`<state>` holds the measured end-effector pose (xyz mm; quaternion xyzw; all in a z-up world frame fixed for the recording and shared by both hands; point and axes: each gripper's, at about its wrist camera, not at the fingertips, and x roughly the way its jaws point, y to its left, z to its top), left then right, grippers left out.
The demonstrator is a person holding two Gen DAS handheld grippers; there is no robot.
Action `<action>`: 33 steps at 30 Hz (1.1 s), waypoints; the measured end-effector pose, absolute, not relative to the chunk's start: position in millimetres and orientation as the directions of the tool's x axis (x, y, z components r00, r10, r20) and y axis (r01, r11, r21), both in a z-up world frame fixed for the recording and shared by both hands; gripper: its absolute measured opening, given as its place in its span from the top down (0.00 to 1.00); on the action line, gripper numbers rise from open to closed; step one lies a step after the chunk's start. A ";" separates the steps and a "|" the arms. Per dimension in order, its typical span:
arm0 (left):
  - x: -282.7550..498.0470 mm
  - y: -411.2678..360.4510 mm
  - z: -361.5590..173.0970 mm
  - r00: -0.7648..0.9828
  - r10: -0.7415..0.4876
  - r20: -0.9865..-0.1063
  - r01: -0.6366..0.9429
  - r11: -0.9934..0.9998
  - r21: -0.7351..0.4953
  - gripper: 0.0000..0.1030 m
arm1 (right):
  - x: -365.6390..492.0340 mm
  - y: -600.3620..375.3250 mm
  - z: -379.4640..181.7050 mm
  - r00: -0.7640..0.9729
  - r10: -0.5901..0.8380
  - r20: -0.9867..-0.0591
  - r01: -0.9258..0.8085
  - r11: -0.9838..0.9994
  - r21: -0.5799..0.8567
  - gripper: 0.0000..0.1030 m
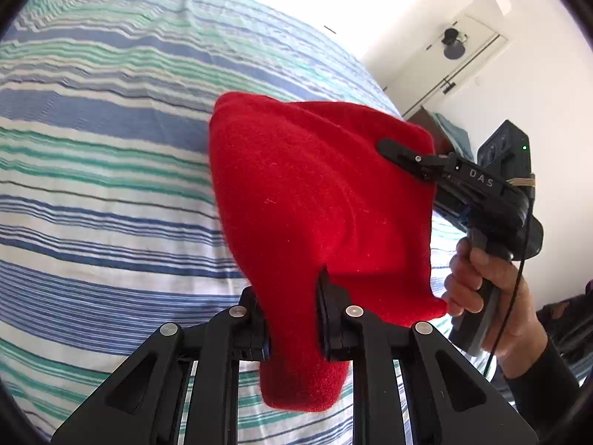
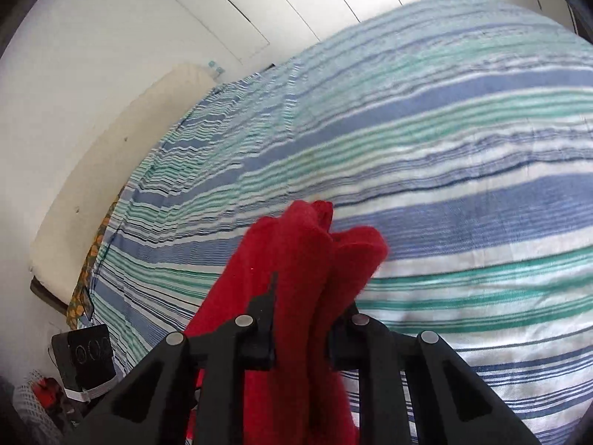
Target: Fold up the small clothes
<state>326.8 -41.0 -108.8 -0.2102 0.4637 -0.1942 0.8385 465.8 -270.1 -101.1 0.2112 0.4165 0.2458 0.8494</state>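
A small red fleece garment [image 1: 315,204] hangs in the air above the striped bedspread [image 1: 92,148]. My left gripper [image 1: 291,319] is shut on its lower edge, with cloth bunched between the pads. In the left wrist view the right gripper [image 1: 404,157] pinches the garment's upper right corner, and a hand [image 1: 481,289] holds its handle. In the right wrist view the right gripper [image 2: 302,333] is shut on a thick fold of the red garment [image 2: 296,259], which rises between the fingers and hides their tips.
The bed is covered by a blue, green and white striped bedspread [image 2: 444,148]. A cream mattress edge [image 2: 122,155] and a white wall lie to the left. A dark device [image 2: 87,356] and a mesh bag sit on the floor. A white door [image 1: 444,59] stands behind.
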 end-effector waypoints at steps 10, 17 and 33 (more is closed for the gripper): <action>261.0 -34.3 -135.9 0.488 -0.169 -0.856 0.061 0.985 -0.160 0.19 | 434.3 -273.5 -127.4 0.520 0.294 -0.802 -0.065 0.950 0.306 0.36; 172.7 -35.5 -96.1 0.614 0.169 -0.771 -0.027 0.981 0.193 0.06 | 316.2 -270.9 -85.8 0.580 0.166 -0.798 -0.095 0.986 0.136 0.06; 70.9 -21.9 -42.3 0.537 0.133 -0.833 -0.035 0.990 0.136 0.03 | 72.5 -201.5 -50.1 0.508 0.126 -0.852 -0.138 0.988 0.064 0.03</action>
